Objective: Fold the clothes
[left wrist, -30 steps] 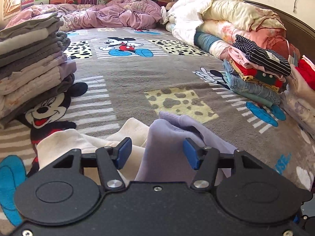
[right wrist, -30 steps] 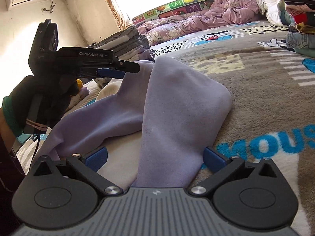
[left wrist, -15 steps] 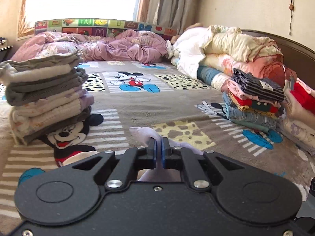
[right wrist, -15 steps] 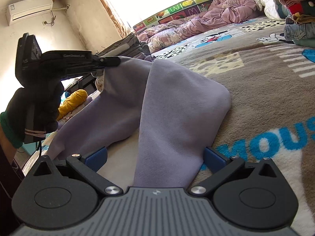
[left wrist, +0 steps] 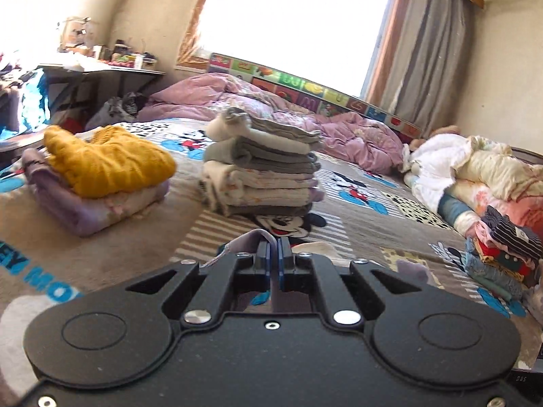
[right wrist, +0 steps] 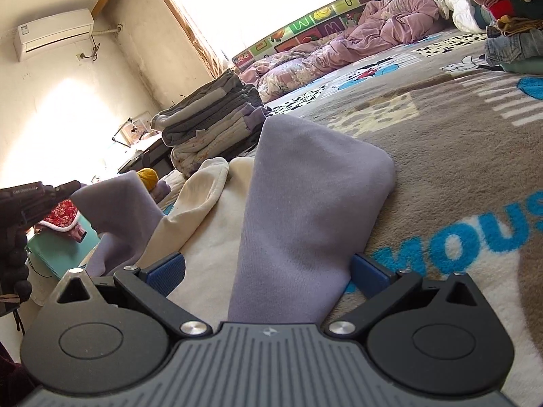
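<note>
Since 1 s ago the left gripper has gone from wide open to clamped on a lilac edge and pulled it up and off to the left; the view now swings toward the folded stack & the yellow knit pile. Right gripper stays spread wide, straddling the lilac garment w/o gripping. Garment lies on the bed blanket, cream lining showing between two lilac parts. Looks soft, fleecy, light, limp: it'll sag, so pinch at hem or cuff edges, not mid-panel.
</note>
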`<action>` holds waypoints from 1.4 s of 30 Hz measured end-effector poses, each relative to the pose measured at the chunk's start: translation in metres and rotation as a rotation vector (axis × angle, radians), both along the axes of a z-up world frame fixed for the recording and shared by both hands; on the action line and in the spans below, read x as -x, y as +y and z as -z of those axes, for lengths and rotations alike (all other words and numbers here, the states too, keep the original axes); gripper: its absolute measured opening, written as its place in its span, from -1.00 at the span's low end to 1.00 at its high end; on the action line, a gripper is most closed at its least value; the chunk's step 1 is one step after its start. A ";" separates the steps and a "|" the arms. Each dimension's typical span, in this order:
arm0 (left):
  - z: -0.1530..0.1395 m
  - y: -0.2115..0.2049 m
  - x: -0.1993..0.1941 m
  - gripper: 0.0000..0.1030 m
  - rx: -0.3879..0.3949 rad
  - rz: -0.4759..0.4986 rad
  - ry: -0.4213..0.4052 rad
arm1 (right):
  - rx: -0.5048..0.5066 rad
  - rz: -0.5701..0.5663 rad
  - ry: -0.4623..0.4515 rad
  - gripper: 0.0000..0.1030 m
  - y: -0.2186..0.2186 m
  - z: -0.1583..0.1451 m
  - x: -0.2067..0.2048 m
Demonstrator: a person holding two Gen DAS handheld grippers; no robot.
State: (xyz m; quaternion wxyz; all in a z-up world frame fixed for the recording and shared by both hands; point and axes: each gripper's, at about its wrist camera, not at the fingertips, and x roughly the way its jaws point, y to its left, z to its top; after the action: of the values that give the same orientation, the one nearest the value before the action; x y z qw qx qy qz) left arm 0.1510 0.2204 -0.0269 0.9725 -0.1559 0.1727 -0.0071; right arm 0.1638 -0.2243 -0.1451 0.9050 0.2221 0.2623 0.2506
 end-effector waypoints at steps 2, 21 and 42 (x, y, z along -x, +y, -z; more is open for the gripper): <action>0.006 0.025 0.016 -0.95 0.046 -0.072 0.005 | -0.006 0.001 -0.002 1.00 -0.001 0.000 0.001; 0.072 0.153 0.054 -0.18 0.629 -0.387 0.145 | -0.037 0.007 -0.014 1.00 -0.005 0.002 0.002; 0.084 0.162 0.059 -0.75 0.346 -0.442 0.217 | -0.052 0.007 -0.017 1.00 -0.007 0.004 0.004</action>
State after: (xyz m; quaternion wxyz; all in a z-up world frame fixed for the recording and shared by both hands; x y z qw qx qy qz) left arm 0.0921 0.3823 -0.1111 0.8853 -0.3531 0.2339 0.1919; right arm 0.1601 -0.2314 -0.1494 0.9020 0.2444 0.2471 0.2562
